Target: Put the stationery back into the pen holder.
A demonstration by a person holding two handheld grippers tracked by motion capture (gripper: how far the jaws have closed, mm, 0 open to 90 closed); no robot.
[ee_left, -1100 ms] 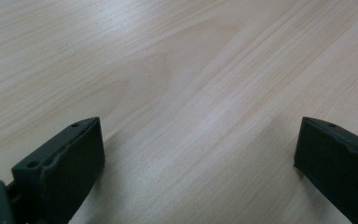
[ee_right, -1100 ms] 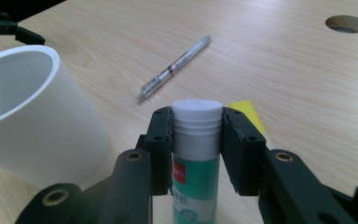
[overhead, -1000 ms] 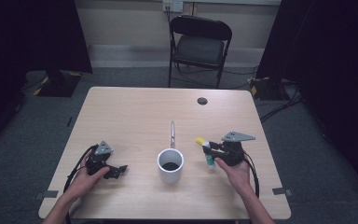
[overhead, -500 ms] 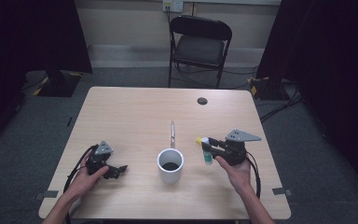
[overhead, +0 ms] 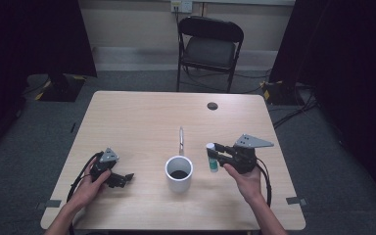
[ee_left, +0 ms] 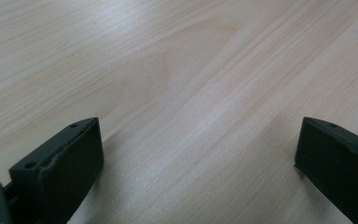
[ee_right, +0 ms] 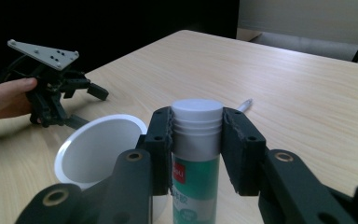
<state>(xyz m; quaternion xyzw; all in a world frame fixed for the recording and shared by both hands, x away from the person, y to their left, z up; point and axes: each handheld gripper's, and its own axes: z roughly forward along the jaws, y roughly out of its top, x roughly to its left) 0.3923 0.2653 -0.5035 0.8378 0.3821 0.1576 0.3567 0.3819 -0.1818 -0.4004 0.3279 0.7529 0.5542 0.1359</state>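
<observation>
Since the earlier frames the right gripper (overhead: 214,151) has come up off the table w/ the glue stick (overhead: 211,157) and drifted slightly toward 10 o'clock, closer to the white cup (overhead: 179,173); the stick, which lay tilted w/ its cap toward 10 o'clock, now hangs upright. The left gripper (overhead: 124,178), cup and pen (overhead: 180,139) haven't shifted.

Right gripper: jaws clamped on the glue stick just below its white cap, one pad on each side, as the right gripper view shows close up (ee_right: 196,140). The stick has a green body w/ a red label patch, cap up. In the high view it sits at approx 3 o'clock from the cup, near it but not touching, base apart from the tabletop's (overhead: 142,122) wood.

Left gripper: at approx 9 o'clock from the cup, well apart from it, resting low on the table in the person's left hand (overhead: 90,183). Its own view shows both jaws (ee_left: 191,158) spread wide w/ bare wood grain btwn them, nothing held.

Pen lies at 12 o'clock from the cup, just beyond the rim, pointing away from the person. A dark round cable hole (overhead: 212,105) sits in the tabletop toward 1 o'clock. A black folding chair (overhead: 209,46) stands past the far edge.
</observation>
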